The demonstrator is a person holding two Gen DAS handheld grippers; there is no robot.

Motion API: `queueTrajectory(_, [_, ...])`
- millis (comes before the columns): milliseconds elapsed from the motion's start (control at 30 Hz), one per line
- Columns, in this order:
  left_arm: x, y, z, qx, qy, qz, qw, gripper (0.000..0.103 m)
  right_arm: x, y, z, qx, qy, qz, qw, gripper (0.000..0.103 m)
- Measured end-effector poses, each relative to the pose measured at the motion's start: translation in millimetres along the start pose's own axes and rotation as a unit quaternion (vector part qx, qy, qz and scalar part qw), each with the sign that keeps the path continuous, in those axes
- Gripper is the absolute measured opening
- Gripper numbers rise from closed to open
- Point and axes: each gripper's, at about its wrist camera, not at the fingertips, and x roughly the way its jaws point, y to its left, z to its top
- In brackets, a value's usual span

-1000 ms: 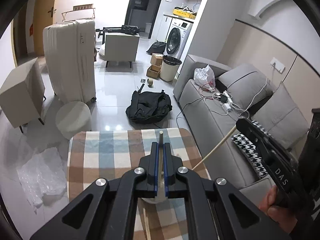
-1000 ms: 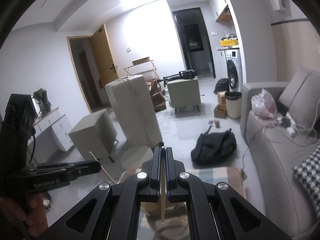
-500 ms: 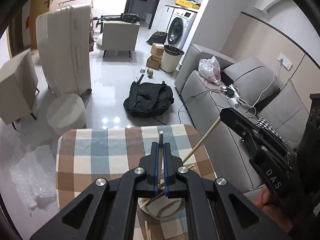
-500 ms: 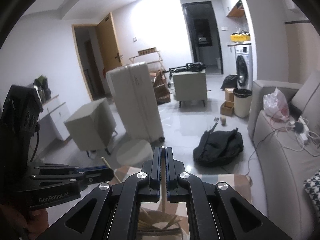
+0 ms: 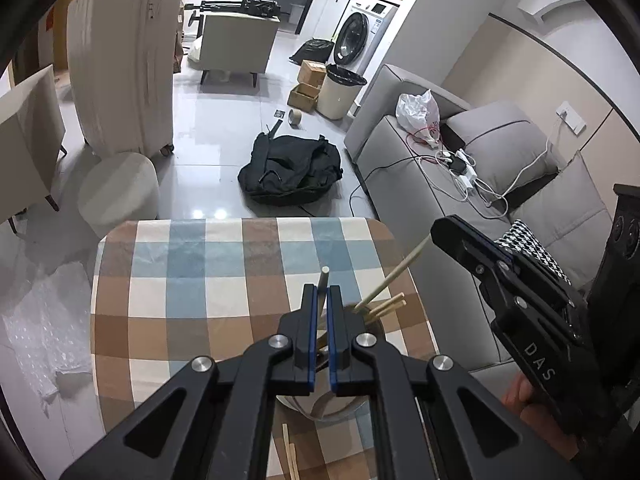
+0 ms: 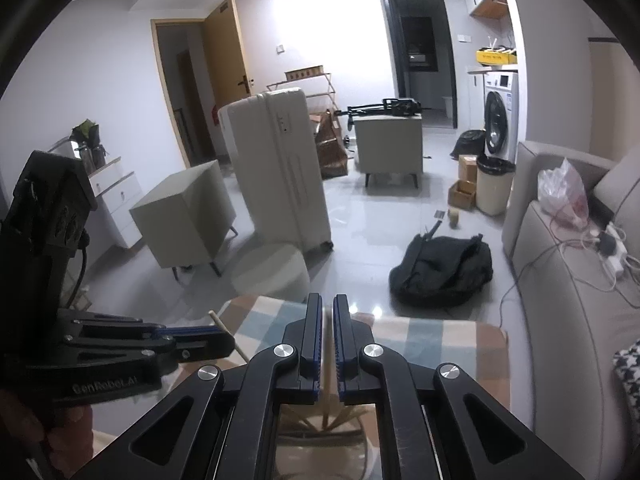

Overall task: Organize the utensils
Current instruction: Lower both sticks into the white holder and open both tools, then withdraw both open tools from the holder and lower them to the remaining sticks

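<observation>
**Two sticks held over the cup**

Left camera: The left gripper (image 5: 322,294) is closed tight on the left stick (image 5: 324,276). The top of that stick pokes out just past the gripper's tips. Under the gripper a cup (image 5: 332,409) stands on the table (image 5: 192,280), which has a cloth with blue, brown and white squares. The cup is near the table's right edge. More sticks (image 5: 390,304) lean out of the cup to the right. The right gripper (image 5: 438,236) comes in from the right side, with a hand (image 5: 520,398) at its handle. It holds the right stick (image 5: 396,276) by the top end. This stick slants down to the left, and its low end is at the cup's mouth, beside the other sticks. Two loose sticks (image 5: 290,454) lie flat on the cloth, close to the bottom edge of the view.

Right camera: The right gripper (image 6: 328,304) points down over the table (image 6: 440,340). Its jaws have just opened a tiny bit. The gap is very thin and the right stick (image 6: 327,384) is in it, with the jaws pressed on it. Below, the other sticks (image 6: 348,414) fan out in the cup. On the left the left gripper (image 6: 228,340) is clamped on the left stick (image 6: 216,318), which stands nearly upright.
</observation>
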Motion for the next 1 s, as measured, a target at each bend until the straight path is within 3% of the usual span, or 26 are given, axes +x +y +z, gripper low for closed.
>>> queueTrajectory(133, [3,-2,-4,0.008,0.013,-0.002,0.9999,0.011,-3,-1,-5,0.009,0.010,0.007,1.000,0.006])
queueTrajectory(267, [2,2,-11,0.001,0.023,0.002,0.9997,0.038,-11,-2,-16,0.021,0.018,0.005,1.000,0.006])
queueTrajectory(367, [-4,7,-16,-0.005,0.016,0.016,0.9997,0.045,-20,-9,-23,0.046,0.022,-0.004,0.999,0.011])
queueTrajectory(467, [-15,12,-21,-0.020,0.009,0.025,0.9995,0.048,-32,-15,-28,0.070,0.020,-0.013,0.997,0.025])
queueTrajectory(567, [-24,13,-25,-0.023,-0.001,0.040,0.9989,0.050,-48,-17,-31,0.086,0.011,-0.015,0.996,0.029])
queueTrajectory(700, [-41,9,-35,-0.020,-0.025,0.060,0.9977,0.055,-69,-12,-34,0.094,-0.001,-0.019,0.995,0.047])
queueTrajectory(1000, [-78,-6,-60,0.007,-0.080,0.086,0.9931,0.068,-112,11,-47,0.098,-0.027,-0.019,0.995,0.061])
